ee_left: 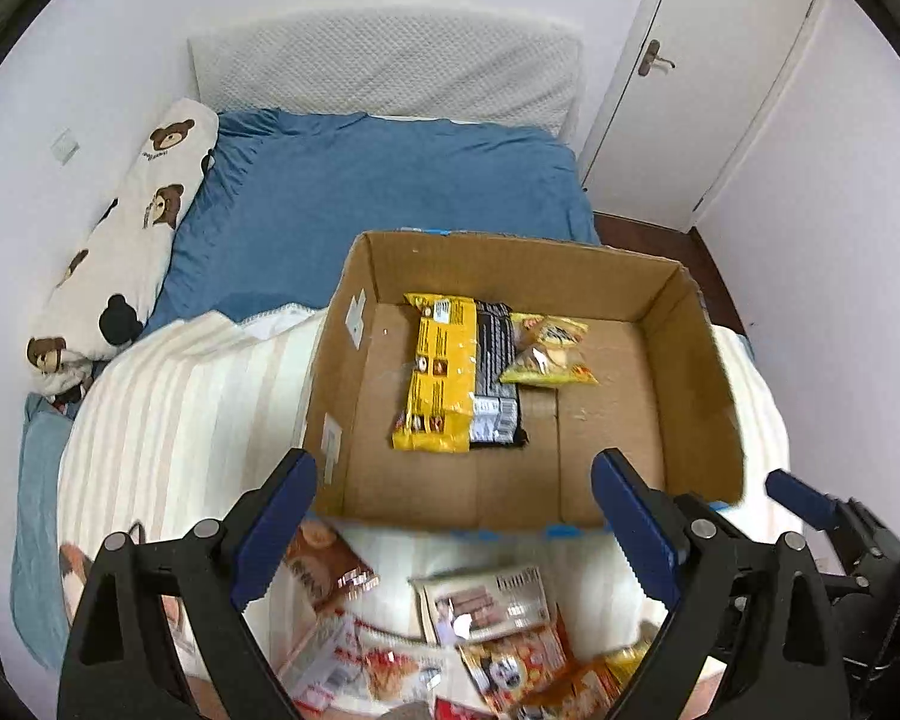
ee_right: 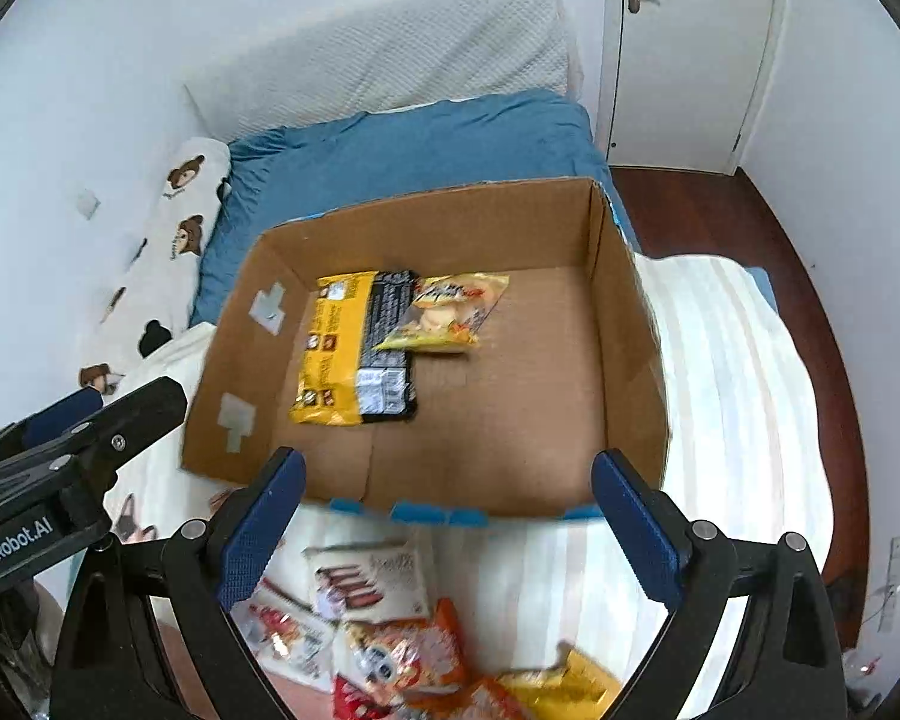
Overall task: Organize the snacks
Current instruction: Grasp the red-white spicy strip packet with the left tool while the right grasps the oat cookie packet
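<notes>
An open cardboard box (ee_left: pixel 696 372) (ee_right: pixel 624 324) stands on the bed. In it lie a yellow packet (ee_left: pixel 438 372) (ee_right: pixel 333 348), a black packet (ee_left: pixel 498 384) (ee_right: pixel 390 354) and a small yellow snack bag (ee_left: pixel 549 351) (ee_right: pixel 450 312). Several loose snack packets (ee_left: pixel 486 612) (ee_right: pixel 390 642) lie on the striped blanket in front of the box. My left gripper (ee_left: pixel 453 516) is open and empty, above the box's near edge and the loose packets. My right gripper (ee_right: pixel 447 516) is open and empty, likewise above the near edge. The left gripper shows in the right wrist view (ee_right: pixel 90 414).
The striped cream blanket (ee_left: pixel 186 420) (ee_right: pixel 732 390) covers the near bed; blue bedding (ee_left: pixel 390 180) lies beyond. A bear-print pillow (ee_left: pixel 126 246) runs along the left wall. A white door (ee_left: pixel 702 72) and dark floor (ee_right: pixel 720 210) are at right.
</notes>
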{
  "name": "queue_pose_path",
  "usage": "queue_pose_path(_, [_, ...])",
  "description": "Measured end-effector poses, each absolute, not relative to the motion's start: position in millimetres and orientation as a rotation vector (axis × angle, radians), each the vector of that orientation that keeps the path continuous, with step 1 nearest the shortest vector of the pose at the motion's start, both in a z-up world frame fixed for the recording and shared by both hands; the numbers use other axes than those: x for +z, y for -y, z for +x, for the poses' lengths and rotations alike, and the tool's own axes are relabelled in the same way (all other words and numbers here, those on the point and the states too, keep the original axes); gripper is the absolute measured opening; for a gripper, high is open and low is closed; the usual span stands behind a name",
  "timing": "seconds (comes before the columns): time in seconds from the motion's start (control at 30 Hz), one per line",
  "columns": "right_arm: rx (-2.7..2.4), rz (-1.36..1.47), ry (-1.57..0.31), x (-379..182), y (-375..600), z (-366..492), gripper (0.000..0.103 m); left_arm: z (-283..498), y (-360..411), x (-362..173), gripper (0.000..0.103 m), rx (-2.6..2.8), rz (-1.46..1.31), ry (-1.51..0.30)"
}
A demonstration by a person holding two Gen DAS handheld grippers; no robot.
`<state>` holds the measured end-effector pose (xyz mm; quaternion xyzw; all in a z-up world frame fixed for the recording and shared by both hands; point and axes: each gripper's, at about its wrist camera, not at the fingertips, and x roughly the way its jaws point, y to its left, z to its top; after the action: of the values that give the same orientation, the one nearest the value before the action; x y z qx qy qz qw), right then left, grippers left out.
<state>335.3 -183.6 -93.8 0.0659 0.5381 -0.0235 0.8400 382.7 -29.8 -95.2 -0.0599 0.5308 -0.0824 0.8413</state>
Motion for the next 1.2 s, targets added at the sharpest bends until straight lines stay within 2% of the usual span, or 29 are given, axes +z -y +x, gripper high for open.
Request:
queue_pose_path(0.23, [0.014,0.255,-1.193,-105,185,274,0.098,325,4,-104,0.094,-0.150,-0.127,-1.152])
queue_pose_path(0.47, [-0.009,0.471,-1.390,-185,202,209,0.098,270,-28,-192,0.094,-0.061,-0.096,-1.339])
queue_pose_path(0.7, [-0.019,0.533,-1.453,-231,193,199,0.098,259,-48,-277,0.094,-0.008,0.021,-1.479])
queue_pose_path(0.73, [-0.023,0.526,-1.451,-235,190,200,0.097,263,-47,-290,0.094,-0.012,0.058,-1.495])
queue_pose_path(0.83, [-0.016,0.514,-1.466,-242,182,208,0.080,276,-37,-316,0.094,-0.031,0.162,-1.522])
queue_pose_path(1.0, [0.012,0.475,-1.491,-246,162,226,0.080,289,-21,-343,0.093,-0.079,0.288,-1.530])
queue_pose_path(1.07, [0.041,0.457,-1.497,-245,148,234,0.080,288,-23,-339,0.084,-0.088,0.248,-1.513])
queue_pose_path(1.13, [0.057,0.448,-1.511,-248,132,240,0.080,284,-35,-332,0.065,-0.074,0.150,-1.517])
queue_pose_path(1.2, [0.082,0.451,-1.528,-255,115,245,0.080,276,-52,-329,0.062,-0.034,0.043,-1.528])
